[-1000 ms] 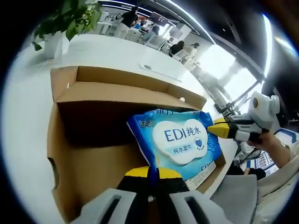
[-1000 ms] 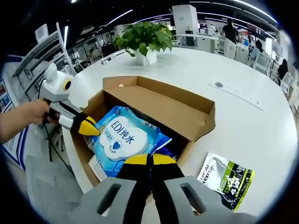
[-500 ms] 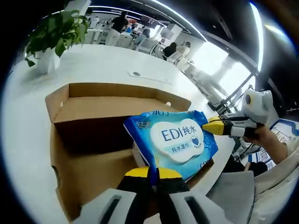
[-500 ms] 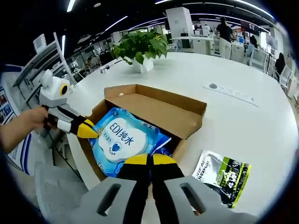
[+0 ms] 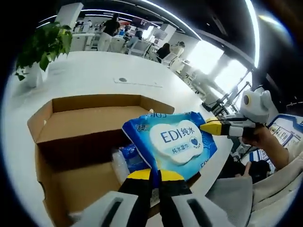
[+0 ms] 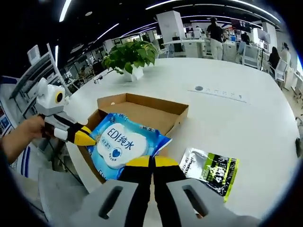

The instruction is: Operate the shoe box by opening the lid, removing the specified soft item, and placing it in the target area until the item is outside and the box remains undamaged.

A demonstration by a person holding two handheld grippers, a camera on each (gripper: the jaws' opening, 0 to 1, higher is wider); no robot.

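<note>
Box is sitting on the table, lid flap open on the far side. Wipes pack is hanging above the box's near end, pinched at opposite edges by left gripper & right gripper. Another pack is lying inside the box, under the lifted one. Pouch is lying on the table just right of the box. Plant is standing behind the box, well apart.

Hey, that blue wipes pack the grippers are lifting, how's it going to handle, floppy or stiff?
Likely floppy: the wipes pack is a soft pouch whose edges curve between the left gripper and right gripper. Its glossy film may be slippery. Pinched at opposite ends, it could sag in the middle.
</note>
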